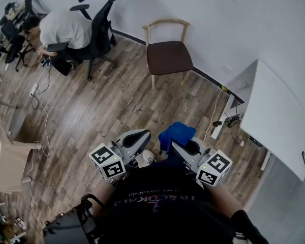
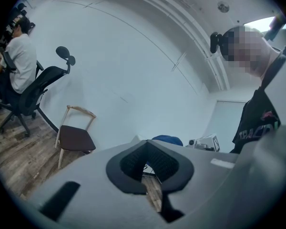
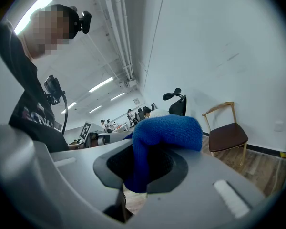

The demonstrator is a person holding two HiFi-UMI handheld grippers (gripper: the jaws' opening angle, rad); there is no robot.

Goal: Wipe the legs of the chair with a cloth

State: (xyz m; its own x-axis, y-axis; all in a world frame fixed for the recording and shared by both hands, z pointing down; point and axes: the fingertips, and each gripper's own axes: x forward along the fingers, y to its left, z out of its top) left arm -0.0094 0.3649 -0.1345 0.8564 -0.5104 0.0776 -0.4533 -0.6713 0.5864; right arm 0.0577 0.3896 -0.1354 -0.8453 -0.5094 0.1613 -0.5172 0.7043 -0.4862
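The left hand-held gripper (image 1: pixel 141 136) has its jaws pressed together on nothing, low in front of the person's body. Ahead, across the wood-plank floor (image 1: pixel 107 111), the wooden-framed chair with a dark brown seat (image 1: pixel 168 56) stands against the white wall. Its thin pale legs (image 1: pixel 152 81) reach the floor well apart from the black office chair (image 1: pixel 99 29) to its left. The right hand-held gripper (image 1: pixel 180 146) pinches a soft blue cloth (image 1: pixel 177 132), which bulges over the jaw tips. The cloth looks light and limp (it should wrap round a thin leg readily) and is best held at its bunched middle, loose fold leading. The floor between is open. On the right the white tabletop (image 1: pixel 279 116) and floor cables (image 1: pixel 216 113) narrow the way, and the wall crowds the back legs.
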